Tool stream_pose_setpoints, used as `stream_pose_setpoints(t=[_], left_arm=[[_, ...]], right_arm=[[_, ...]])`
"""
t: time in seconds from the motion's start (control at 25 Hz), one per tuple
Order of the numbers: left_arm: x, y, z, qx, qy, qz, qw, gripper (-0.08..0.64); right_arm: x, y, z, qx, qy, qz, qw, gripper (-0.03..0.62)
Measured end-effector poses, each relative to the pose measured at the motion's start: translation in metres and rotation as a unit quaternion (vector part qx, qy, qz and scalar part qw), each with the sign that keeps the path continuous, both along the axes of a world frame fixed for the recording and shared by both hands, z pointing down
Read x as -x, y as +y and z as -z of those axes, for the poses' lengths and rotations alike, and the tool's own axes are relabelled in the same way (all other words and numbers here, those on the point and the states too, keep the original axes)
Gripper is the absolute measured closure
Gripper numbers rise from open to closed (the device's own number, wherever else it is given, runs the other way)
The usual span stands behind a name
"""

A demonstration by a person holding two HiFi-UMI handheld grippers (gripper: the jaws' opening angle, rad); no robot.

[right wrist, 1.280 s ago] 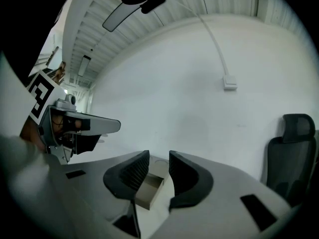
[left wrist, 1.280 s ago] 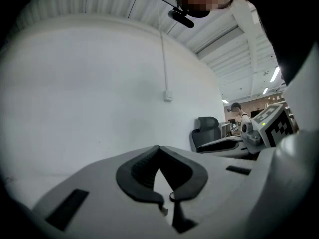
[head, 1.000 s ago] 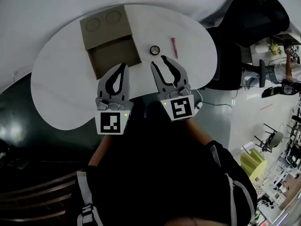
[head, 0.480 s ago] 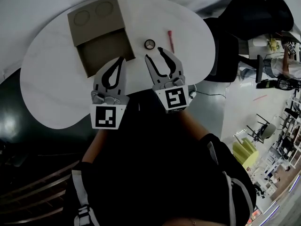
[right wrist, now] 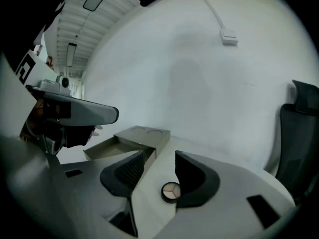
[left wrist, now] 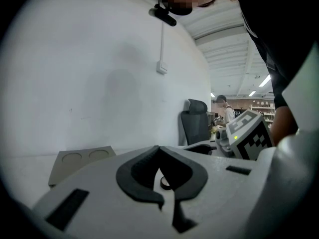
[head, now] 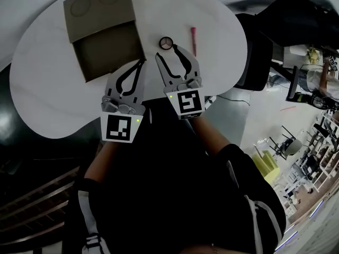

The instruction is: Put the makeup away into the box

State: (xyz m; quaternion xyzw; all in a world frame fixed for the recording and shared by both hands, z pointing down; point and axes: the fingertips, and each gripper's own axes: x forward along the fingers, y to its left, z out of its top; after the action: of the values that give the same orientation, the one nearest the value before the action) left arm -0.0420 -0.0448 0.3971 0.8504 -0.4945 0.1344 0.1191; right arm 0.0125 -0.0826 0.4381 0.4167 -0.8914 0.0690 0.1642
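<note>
Head view, near to far.

- Closest in: dark-sleeved arms, one tool per hand, marker cubes [head: 121,128] face up.
- Left gripper [head: 141,62]: jaws closed tip to tip, holding nothing. Only an empty loop shows between the curved pads. Its tips sit over the white table [head: 42,89], just beside the near right corner of the box, at about 5 o'clock from it.
- Right gripper [head: 166,53]: jaws fairly wide and just been opening. In its own view the round compact [right wrist: 171,192] lies on the tabletop in the gap, close to the right-hand pad. No pad presses on it.
- Compact [head: 167,43], seen from above: at 12 o'clock from the right gripper's tips, lid off or clear, with segmented colour pans showing.
- Pink makeup stick [head: 193,40]: flat on the table at 3 o'clock from the compact, apart from it.
- Cardboard box [head: 98,15]: at 10 o'clock from the compact. The tray is slid out toward the person and open, and the sleeve top has two round recesses.
- Farthest: black office chair [head: 259,62] at the table's 3 o'clock edge.
</note>
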Motion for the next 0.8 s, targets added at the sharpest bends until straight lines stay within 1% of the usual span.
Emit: stream_pose_setpoints(t=[0.16,0.36,0.52,0.8], left_arm=[[-0.004,-0.007,-0.023,0.019,0.002,-0.005,0.9998,0.555],[-0.010,-0.009,-0.041,0.034,0.004,-0.005,0.9994,0.555],[-0.010,-0.019,-0.048,0.042,0.002,-0.004,0.9991,0.555],[-0.006,-0.022,-0.058,0.050,0.000,0.001,0.9987,0.555]], right_arm=[[-0.001,-0.012,-0.030,0.020,0.015,-0.001,1.000,0.387],[-0.007,-0.019,-0.065,0.063,0.036,-0.011,0.997,0.363],[-0.009,-0.032,-0.085,0.098,0.051,-0.017,0.994,0.351],[-0.010,-0.036,-0.112,0.152,0.076,-0.027,0.985,0.334]])
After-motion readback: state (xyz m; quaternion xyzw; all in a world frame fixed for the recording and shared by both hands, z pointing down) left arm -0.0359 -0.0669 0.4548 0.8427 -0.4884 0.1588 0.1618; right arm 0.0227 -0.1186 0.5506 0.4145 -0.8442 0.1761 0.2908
